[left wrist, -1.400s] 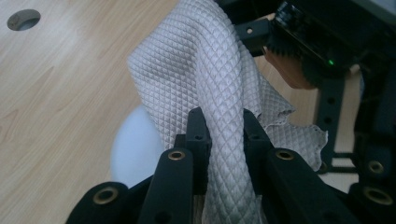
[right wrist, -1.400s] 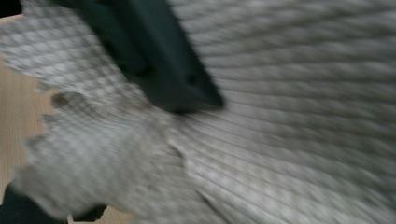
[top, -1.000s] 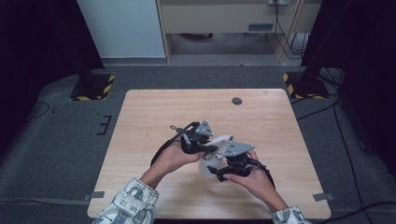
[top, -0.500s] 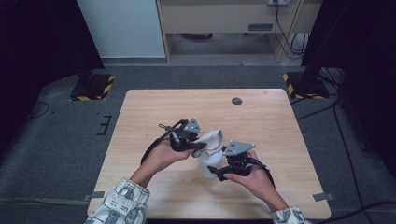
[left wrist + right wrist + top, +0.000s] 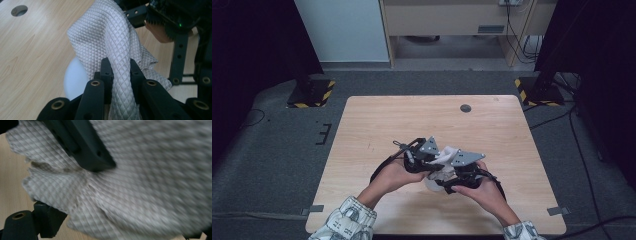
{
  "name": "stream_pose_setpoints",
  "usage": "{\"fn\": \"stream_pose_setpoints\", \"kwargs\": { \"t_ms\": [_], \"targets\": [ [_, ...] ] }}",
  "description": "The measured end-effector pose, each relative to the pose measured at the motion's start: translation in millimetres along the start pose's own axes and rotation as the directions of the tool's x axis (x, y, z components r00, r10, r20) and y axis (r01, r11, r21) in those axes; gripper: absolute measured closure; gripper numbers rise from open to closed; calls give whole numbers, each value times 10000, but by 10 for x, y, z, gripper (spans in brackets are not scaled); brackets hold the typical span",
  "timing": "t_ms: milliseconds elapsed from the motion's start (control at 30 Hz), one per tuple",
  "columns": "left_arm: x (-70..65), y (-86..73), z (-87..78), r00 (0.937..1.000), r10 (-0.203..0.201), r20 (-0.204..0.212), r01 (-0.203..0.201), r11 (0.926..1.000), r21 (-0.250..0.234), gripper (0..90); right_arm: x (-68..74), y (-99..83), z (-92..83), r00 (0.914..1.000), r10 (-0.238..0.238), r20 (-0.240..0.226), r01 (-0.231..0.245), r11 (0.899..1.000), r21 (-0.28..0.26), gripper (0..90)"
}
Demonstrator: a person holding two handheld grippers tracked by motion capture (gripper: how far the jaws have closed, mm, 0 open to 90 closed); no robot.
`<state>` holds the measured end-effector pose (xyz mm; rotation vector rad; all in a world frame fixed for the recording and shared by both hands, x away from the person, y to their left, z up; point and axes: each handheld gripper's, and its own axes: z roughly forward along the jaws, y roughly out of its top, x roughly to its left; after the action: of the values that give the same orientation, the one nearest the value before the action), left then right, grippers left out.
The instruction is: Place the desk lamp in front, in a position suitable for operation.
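Cloth: white quilted cloth [image 5: 448, 154] is hanging between the two grippers, a little below the middle of the high view, above the near half of the table [image 5: 377, 120].
Cloth in left gripper view: the cloth [image 5: 110, 37] is rising from the lower middle of the frame to the top middle, with a diamond pattern on it.
Left gripper: the left gripper [image 5: 119, 68] is pinching a rolled band of the cloth, and its two black jaws are standing narrow, pressing the band from both sides.
Left gripper in high view: the left gripper [image 5: 419, 155] is sitting left of the cloth, in the person's left hand [image 5: 394, 175].
Right gripper: the right gripper [image 5: 462, 172] is sitting right of the cloth in the high view, in the person's right hand [image 5: 484, 192], just beside the left gripper.
Right gripper state: in the right gripper view the cloth [image 5: 150, 182] is covering most of the frame and is blurred; one dark jaw is lying across it in the upper left, but I cannot tell if the jaws are gripping it.
White object: a round white object [image 5: 73, 80] is showing under the cloth at the lower left of the left gripper view; what it is I cannot tell.
Table hole: a small dark hole [image 5: 465, 108] is lying in the table top, in the upper middle of the high view, well apart from the grippers.
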<state>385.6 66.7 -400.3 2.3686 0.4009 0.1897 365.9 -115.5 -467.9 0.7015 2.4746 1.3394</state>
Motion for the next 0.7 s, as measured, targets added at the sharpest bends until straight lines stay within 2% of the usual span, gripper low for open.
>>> {"fn": "stream_pose_setpoints", "kwargs": {
  "t_ms": [133, 267, 467, 600, 700],
  "targets": [
    [91, 56, 79, 9993, -221, -287, 217, 9997, -151, 784, 0, -4, -2, 10000, -8, 20, 8, 10000, 29, 133],
    [161, 67, 82, 9979, -448, -466, 435, 9987, -283, 784, 1, -3, -6, 10000, -66, 27, 66, 10000, -2, 136],
    [224, -27, -68, 9955, -545, -774, 521, 9981, -326, 783, 3, -3, -6, 10000, -88, 44, 88, 10000, -10, 136],
    [265, -98, -166, 9930, -782, -880, 734, 9957, -567, 784, 7, -2, -1, 9999, -88, 66, 89, 10000, -17, 135],
    [302, -155, -217, 9912, -839, -1021, 791, 9956, -501, 784, 8, -3, 3, 9999, -87, 63, 87, 10000, -1, 135]
  ]
}}
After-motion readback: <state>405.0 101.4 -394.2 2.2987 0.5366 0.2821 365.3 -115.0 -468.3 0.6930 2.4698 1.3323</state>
